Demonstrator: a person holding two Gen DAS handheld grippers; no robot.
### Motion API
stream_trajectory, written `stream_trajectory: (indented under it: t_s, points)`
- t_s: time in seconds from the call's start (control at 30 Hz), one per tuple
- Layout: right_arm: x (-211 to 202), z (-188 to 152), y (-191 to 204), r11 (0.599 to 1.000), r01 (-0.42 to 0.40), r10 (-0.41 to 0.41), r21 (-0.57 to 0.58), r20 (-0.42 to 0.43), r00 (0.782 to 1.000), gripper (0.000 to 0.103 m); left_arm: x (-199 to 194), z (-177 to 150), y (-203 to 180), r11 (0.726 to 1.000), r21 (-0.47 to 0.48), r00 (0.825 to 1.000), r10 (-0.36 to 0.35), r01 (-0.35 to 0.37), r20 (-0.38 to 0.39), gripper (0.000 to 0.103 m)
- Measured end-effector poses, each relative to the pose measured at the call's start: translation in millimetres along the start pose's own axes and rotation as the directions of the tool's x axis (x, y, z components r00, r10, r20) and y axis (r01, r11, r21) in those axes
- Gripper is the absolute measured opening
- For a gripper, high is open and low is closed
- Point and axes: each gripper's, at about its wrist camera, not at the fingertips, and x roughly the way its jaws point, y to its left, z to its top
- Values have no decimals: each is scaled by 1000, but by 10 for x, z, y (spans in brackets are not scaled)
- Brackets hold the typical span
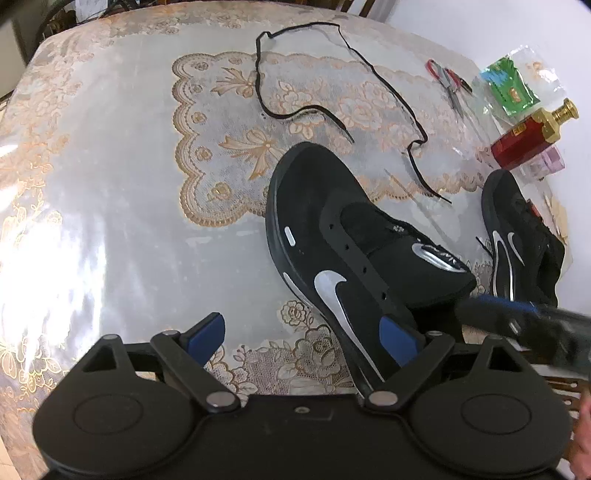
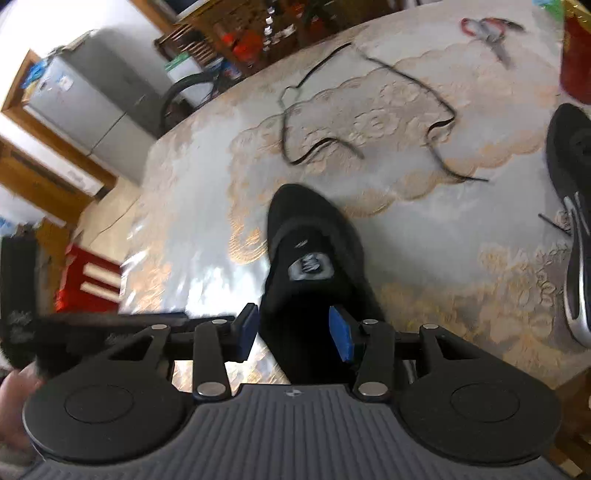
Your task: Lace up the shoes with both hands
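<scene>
A black shoe with a white swoosh (image 1: 332, 236) lies tilted on the table with its eyelets bare. My right gripper (image 2: 295, 330) is shut on its heel (image 2: 299, 321), one blue pad on each side. In the left wrist view a blurred finger (image 1: 495, 301) of that gripper reaches the heel from the right. My left gripper (image 1: 304, 339) is wide open beside the shoe, its right pad (image 1: 399, 343) against the shoe's side and its left pad over bare cloth. A loose black lace (image 1: 258, 74) (image 2: 283, 133) winds across the table beyond the toe.
A second black shoe (image 1: 517, 236) (image 2: 576, 221) lies to the right. Red-handled scissors (image 1: 448, 83) (image 2: 487, 31), a green packet (image 1: 508, 88) and a red bottle with a gold cap (image 1: 528, 136) sit at the far right. A lace-patterned cloth (image 1: 110, 166) under clear plastic covers the table.
</scene>
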Motion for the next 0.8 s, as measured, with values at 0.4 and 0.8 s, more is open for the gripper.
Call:
stream_trajectory:
  t_s: [0.4, 0.8]
  points:
    - [269, 37, 21, 996, -8, 2, 84, 75, 997, 15, 80, -51, -16, 1000, 25, 1000, -2, 2, -22, 90]
    - [401, -378, 517, 755, 215, -130, -620, 180, 975, 13, 118, 38, 57, 1000, 9, 1000, 15, -14, -14, 90]
